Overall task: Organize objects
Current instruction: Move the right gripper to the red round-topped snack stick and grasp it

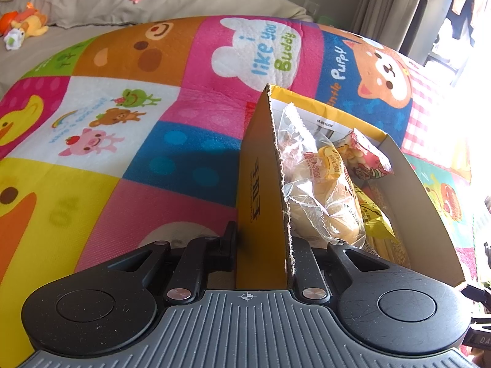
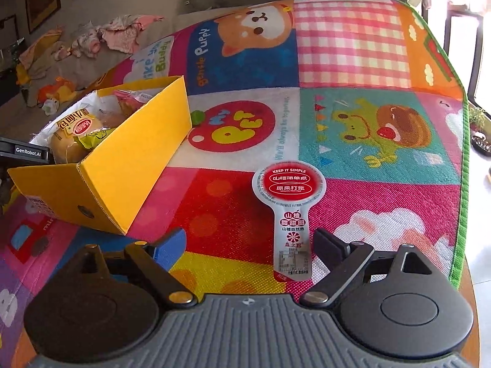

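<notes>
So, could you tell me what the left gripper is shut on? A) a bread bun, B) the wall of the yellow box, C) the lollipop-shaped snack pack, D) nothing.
B: the left gripper pinches the yellow box by its wall, one finger on each side.

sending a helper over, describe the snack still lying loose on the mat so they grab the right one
On the colourful cartoon play mat, look to the right of the yellow cardboard box, between the open fingers of the right gripper. The lollipop-shaped packet lies flat there. Unlike the bagged buns in the box, it has a round red top and a white handle-like stem.
</notes>
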